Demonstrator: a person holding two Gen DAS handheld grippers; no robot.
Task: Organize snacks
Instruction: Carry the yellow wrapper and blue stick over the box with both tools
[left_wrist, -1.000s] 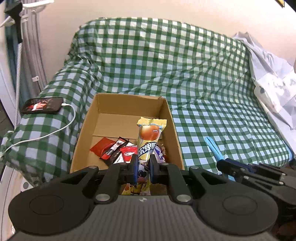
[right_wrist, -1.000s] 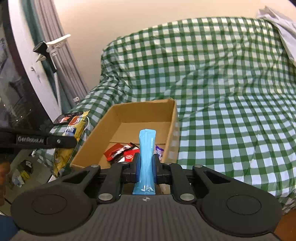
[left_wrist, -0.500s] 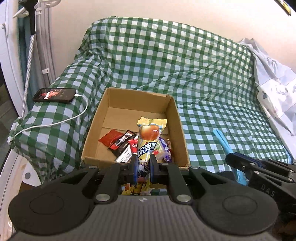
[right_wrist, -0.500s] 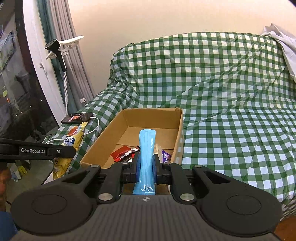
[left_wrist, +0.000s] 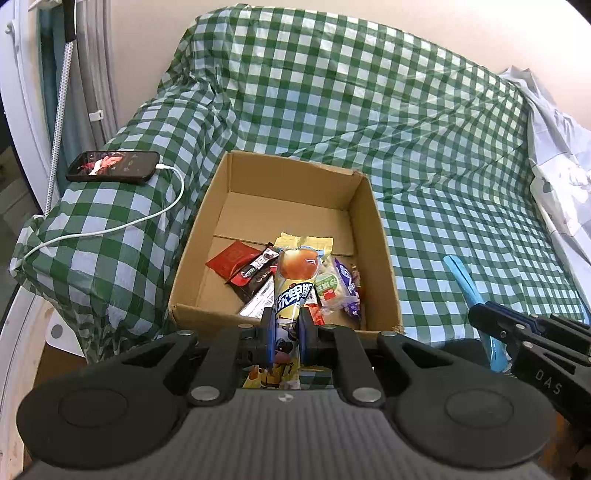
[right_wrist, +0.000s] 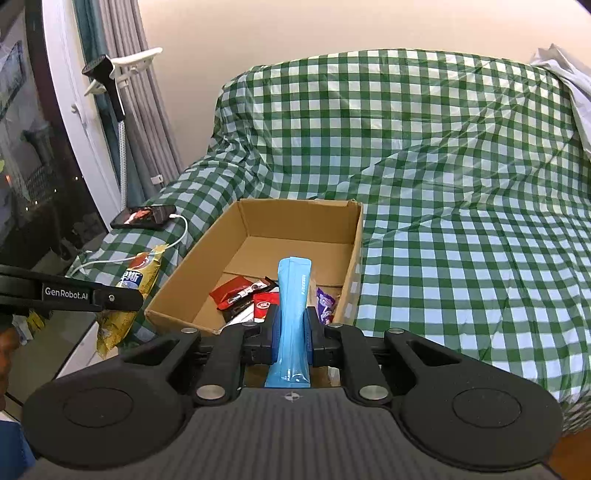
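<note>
left tongs (left_wrist: 283, 328) clamped and tilted downward; right tongs (right_wrist: 291, 334) clamped too, angled down.

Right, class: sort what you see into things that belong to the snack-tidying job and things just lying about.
Job:
brown cardboard box
yellow snack packet
blue stick sachet
loose wrappers in box

Lying about:
black phone
white charging cable
pale crumpled sheet

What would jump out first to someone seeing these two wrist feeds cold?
Probably the green checked cover draped over the whole sofa, with an open cardboard box sitting on its seat and a few snack packets loose inside. Next, each gripper is clamped on a snack near the box's front edge: the left gripper holds a yellow bread packet, the right gripper a blue stick pack. A phone charges on the armrest.
</note>
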